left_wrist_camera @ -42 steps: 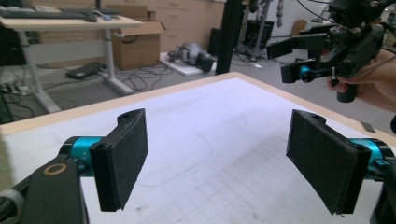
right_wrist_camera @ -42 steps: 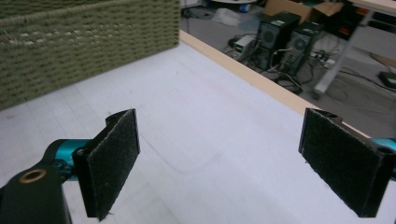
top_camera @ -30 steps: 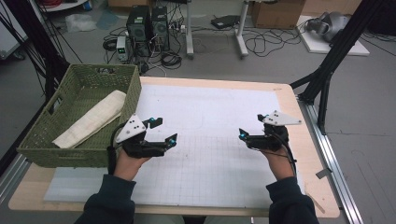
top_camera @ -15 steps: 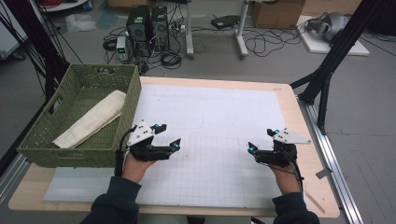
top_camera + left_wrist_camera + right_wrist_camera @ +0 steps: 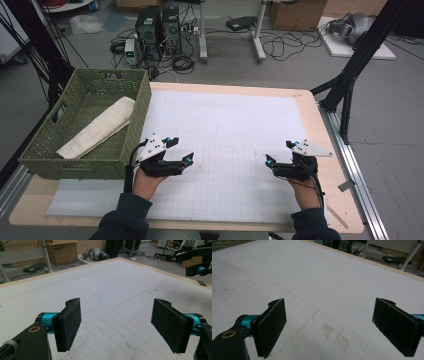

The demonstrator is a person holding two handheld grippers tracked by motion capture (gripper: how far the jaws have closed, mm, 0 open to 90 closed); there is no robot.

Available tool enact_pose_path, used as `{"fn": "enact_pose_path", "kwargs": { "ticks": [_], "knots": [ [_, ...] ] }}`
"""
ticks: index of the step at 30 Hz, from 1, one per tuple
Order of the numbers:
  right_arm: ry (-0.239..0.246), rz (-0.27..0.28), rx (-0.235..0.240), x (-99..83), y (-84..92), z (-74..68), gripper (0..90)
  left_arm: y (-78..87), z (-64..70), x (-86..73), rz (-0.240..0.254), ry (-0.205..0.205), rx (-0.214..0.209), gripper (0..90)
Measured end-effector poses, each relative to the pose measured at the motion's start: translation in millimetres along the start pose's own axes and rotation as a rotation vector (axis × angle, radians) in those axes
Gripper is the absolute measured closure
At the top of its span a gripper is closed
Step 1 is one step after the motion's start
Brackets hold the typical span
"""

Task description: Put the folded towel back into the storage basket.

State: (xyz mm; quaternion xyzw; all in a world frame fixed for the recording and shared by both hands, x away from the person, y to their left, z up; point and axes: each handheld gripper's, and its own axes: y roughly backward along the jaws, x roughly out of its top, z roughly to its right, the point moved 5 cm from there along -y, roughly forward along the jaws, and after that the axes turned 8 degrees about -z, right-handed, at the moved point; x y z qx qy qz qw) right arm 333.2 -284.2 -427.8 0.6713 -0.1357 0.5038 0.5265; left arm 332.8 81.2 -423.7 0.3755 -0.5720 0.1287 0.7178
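From above, the left gripper [image 5: 181, 151] and right gripper [image 5: 278, 152] rest low on the white mat [image 5: 225, 125], both open and empty, likely parked, the folded cloth [image 5: 97, 127] lying in the green basket [image 5: 95, 167] nearest the left; each gripper view shows pads [image 5: 68, 323] apart over bare mat.

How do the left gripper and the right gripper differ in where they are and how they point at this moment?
The left gripper sits close beside the green basket that holds a folded cloth; the right gripper sits near the table's far right edge, away from the basket. The left gripper points toward the right side of the white mat, the right gripper toward the left, so they face each other. Both are open and hold nothing.
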Motion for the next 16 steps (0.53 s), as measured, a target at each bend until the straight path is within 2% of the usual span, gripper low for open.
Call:
{"fn": "enact_pose_path", "kwargs": {
  "ticks": [16],
  "knots": [
    [0.003, -0.005, 0.008, -0.2, -1.7, -0.5, 11.3, 0.3, -1.2, -0.7, 0.0, 0.005, 0.004, 24.4]
  ]
}}
